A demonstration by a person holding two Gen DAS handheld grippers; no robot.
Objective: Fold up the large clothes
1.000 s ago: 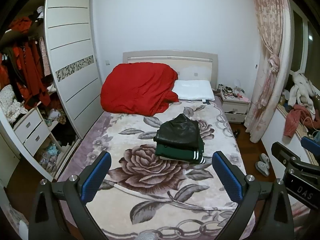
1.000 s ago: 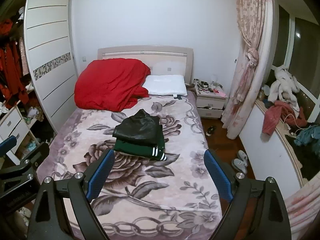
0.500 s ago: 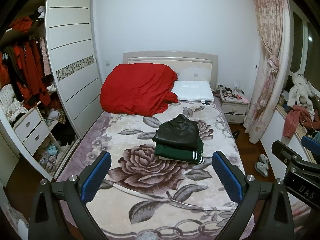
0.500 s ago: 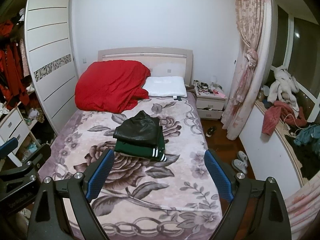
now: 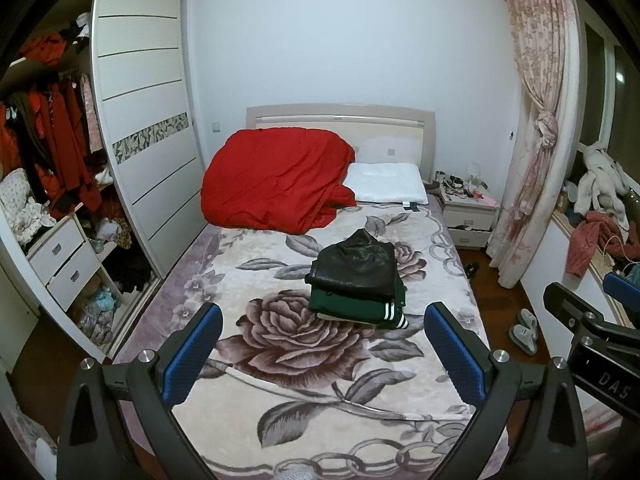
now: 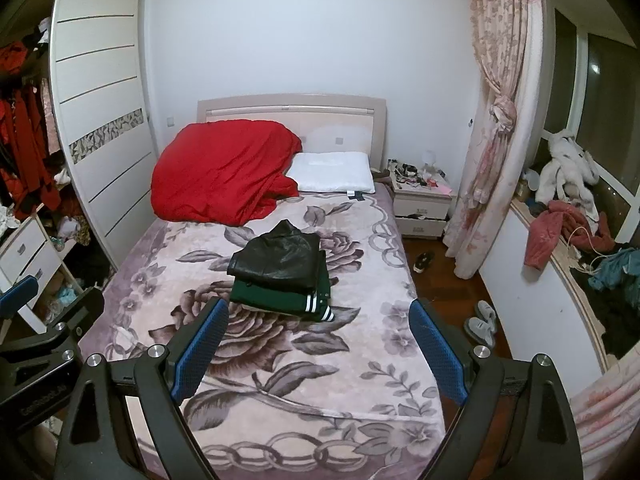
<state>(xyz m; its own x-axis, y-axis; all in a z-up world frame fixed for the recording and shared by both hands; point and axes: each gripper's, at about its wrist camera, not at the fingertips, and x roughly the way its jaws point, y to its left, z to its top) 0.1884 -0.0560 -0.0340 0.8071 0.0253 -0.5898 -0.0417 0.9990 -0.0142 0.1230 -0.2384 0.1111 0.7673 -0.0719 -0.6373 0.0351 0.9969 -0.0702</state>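
Observation:
A folded black leather jacket (image 5: 358,266) (image 6: 280,258) lies on top of a folded green garment with white stripes (image 5: 360,310) (image 6: 282,300) in the middle of the bed. My left gripper (image 5: 320,350) is open and empty, held back over the foot of the bed, well short of the stack. My right gripper (image 6: 318,346) is open and empty too, at about the same distance. Each gripper shows at the edge of the other's view.
The bed has a floral blanket (image 5: 304,364), a bunched red quilt (image 5: 276,176) and a white pillow (image 5: 384,182) at the head. An open wardrobe (image 5: 52,184) stands left. A nightstand (image 5: 468,216), curtain (image 5: 536,152), slippers (image 5: 526,326) and a cluttered sill (image 6: 568,224) are right.
Both views have drifted back and up very slightly; the stack sits marginally lower in frame. Both grippers stay open and nothing on the bed has moved.

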